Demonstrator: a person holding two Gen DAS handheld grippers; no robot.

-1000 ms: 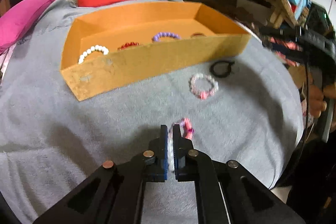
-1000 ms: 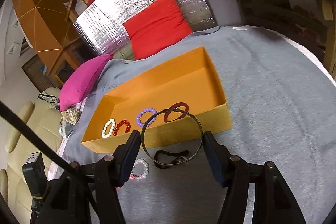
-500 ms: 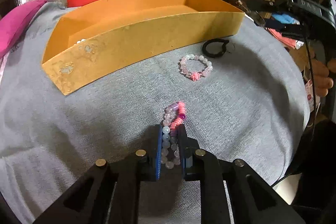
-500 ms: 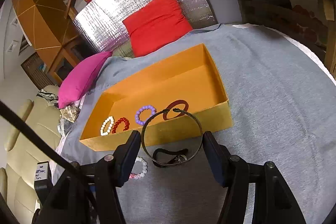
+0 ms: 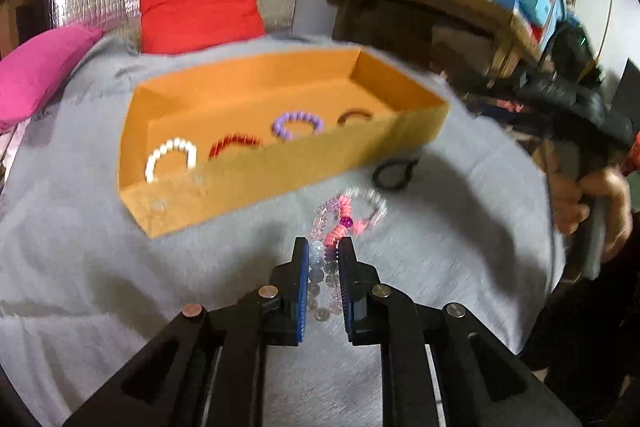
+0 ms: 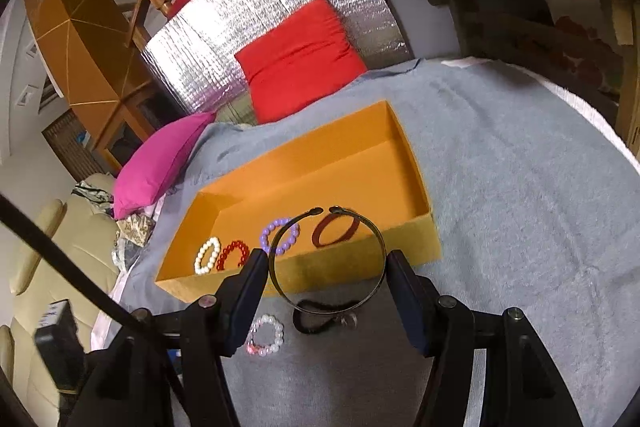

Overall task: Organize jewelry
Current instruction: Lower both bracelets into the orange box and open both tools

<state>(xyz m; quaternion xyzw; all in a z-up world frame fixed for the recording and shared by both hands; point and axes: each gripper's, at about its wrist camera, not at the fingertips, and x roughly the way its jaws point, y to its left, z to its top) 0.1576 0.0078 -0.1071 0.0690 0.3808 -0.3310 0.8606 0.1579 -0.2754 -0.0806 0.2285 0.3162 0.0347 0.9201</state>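
Grey cloth carries an orange cardboard tray [image 6: 416, 183] ahead of both grippers, already holding four bracelets. Left gripper [image 5: 325, 251] pinches a pastel beaded bracelet [image 5: 334, 227]; right gripper [image 6: 326, 267] clamps a thin metal bangle [image 6: 276, 267]. Two pieces remain on the cloth.

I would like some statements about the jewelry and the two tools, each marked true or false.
1. The orange box holds four bracelets. True.
2. The right tool grips a thin metal bangle. True.
3. The left tool is empty. False: it is shut on a beaded bracelet.
4. The purple bracelet lies on the gray cloth. False: it is inside the box.
5. A black hair tie lies outside the box. True.
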